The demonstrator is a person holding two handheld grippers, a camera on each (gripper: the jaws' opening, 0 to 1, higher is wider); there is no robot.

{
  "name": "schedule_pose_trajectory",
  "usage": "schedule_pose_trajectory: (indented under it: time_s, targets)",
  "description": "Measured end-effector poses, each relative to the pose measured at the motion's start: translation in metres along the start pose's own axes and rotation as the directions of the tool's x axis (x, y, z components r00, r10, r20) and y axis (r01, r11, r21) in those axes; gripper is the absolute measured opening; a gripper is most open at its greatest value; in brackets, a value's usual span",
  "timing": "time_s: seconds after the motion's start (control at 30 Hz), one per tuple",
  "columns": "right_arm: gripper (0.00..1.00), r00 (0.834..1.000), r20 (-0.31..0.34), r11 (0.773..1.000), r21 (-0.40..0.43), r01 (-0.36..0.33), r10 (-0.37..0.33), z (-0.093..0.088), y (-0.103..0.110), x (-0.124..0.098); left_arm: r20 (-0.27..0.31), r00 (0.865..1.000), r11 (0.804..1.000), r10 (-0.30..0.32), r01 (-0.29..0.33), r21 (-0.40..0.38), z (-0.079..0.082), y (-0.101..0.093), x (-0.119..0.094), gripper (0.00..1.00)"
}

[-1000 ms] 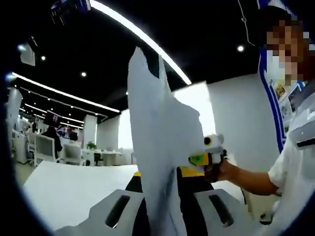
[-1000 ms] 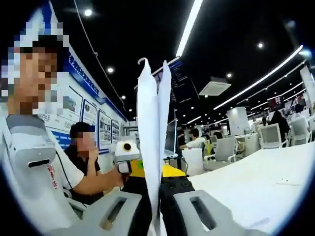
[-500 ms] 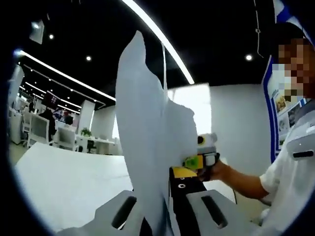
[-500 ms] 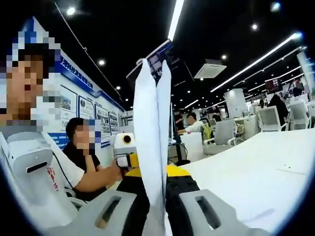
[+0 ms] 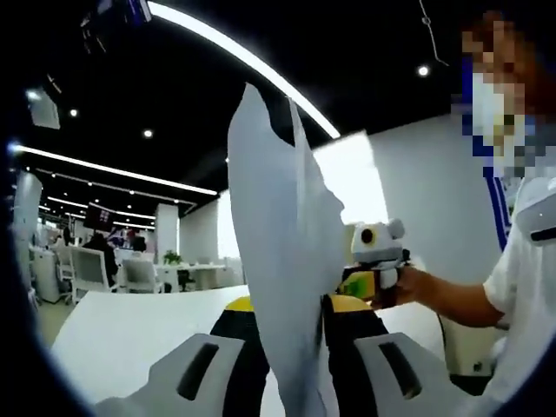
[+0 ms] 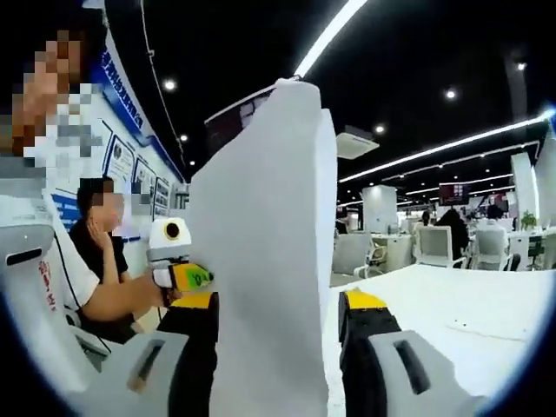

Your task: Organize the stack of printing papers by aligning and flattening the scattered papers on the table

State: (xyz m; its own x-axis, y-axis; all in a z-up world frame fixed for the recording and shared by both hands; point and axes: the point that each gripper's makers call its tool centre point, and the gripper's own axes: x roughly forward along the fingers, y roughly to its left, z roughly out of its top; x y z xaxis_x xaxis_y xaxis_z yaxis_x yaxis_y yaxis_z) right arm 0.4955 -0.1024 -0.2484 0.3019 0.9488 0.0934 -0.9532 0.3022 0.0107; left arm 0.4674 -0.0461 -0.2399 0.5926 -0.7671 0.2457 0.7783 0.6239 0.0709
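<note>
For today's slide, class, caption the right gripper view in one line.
Right gripper holds upright white printing papers above the white table.

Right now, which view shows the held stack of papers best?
The right gripper view: the stack of papers presents its broad white face, standing upright between that gripper's fingers. The left gripper view catches it more edge-on, narrower and curled at the top.

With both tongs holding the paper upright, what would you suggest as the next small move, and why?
Probably lower the upright stack of white printing papers to tap its bottom edge on the white table. The left tongs and right tongs each grip it, and its top edges look uneven, so the sheets still need aligning.
</note>
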Motion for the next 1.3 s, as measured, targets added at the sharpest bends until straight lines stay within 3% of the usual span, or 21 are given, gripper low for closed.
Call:
schedule_pose_trajectory:
  time_s: [0.3,0.5,0.6,0.7,0.93,1.1,1.17,1.23,1.3]
  targets:
    - [0.54,1.000,0.021,1.000,0.024,-0.002,0.001,0.005,0.001,0.006,-0.013,1.000,0.999,-0.013,0.014,0.045,0.004,-0.008,0.015,0.24]
    - [0.54,1.000,0.025,0.999,0.039,-0.005,0.004,0.006,-0.004,-0.008,0.015,0.998,0.997,-0.064,0.065,-0.033,0.015,-0.010,0.011,0.23]
    - [0.54,1.000,0.023,0.999,0.045,0.014,-0.015,0.004,-0.011,-0.017,0.009,0.997,0.996,-0.077,0.077,-0.037,0.018,-0.009,0.013,0.20]
    - [0.53,1.000,0.017,0.999,0.042,0.025,-0.025,0.002,-0.016,-0.025,-0.011,0.994,0.994,-0.105,0.105,-0.029,0.016,-0.013,0.016,0.07]
    - [0.51,0.998,0.016,0.997,0.046,0.063,-0.063,0.002,-0.029,-0.042,-0.003,0.989,0.986,-0.146,0.145,-0.081,0.016,-0.017,0.016,0.06]
    - [0.51,0.997,0.012,0.996,0.047,0.075,-0.076,0.003,-0.036,-0.045,0.038,0.999,0.974,-0.034,0.041,-0.222,0.019,0.011,0.010,0.06]
    - [0.51,0.997,0.013,0.996,0.051,0.078,-0.078,0.003,-0.039,-0.047,0.071,0.997,0.942,0.030,-0.005,-0.336,0.024,0.030,0.003,0.06]
    - [0.51,0.997,0.012,0.995,0.064,0.080,-0.081,0.002,-0.041,-0.049,0.061,0.989,0.902,0.133,-0.095,-0.422,0.019,0.055,-0.006,0.06]
    - [0.51,0.997,0.010,0.995,0.067,0.078,-0.079,0.001,-0.041,-0.049,0.050,0.986,0.887,0.159,-0.121,-0.446,0.013,0.066,-0.014,0.06]
